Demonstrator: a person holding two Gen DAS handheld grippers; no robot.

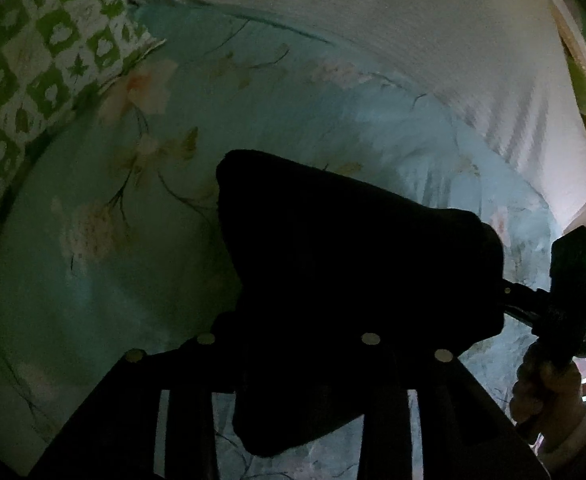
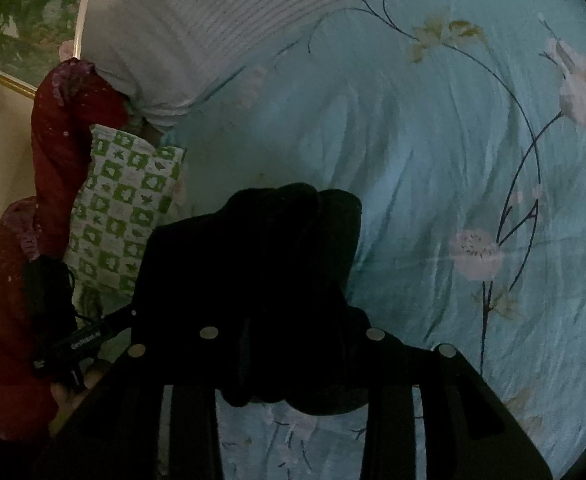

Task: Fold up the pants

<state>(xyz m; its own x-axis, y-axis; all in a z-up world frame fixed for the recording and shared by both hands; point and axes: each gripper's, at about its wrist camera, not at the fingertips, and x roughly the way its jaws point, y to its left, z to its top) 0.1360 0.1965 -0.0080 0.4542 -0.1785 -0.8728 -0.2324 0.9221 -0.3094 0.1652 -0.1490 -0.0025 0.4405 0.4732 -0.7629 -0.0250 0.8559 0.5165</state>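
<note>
Right now the pants (image 1: pixel 357 280), a dark bundle of folded cloth, are hanging just above the bed (image 1: pixel 113 280), held up between the two tools. In the left wrist view the cloth is filling the gap between the fingers of the left hand-held gripper (image 1: pixel 289 344), which is clamped on the near edge of the bundle; the dark fabric is hiding the fingertips themselves. In the right wrist view the pants (image 2: pixel 261 280) are bunching in thick folds over the right hand-held gripper (image 2: pixel 293 340), which is likewise closed on the cloth. Seen from the left wrist, the right tool is reaching in at the right edge of the bundle, with the person's hand (image 1: pixel 549 392) gripping its handle. Seen from the right wrist, the left tool is entering from the left.

Under the pants the bed's light blue floral cover is lying wrinkled. A green-and-white pillow (image 2: pixel 125 216) is sitting at the far left, with a white ribbed blanket (image 2: pixel 197 32) beyond it. A red garment (image 2: pixel 53 152) is hanging at the left edge, and a framed picture (image 2: pixel 29 28) is showing in the far left corner.
</note>
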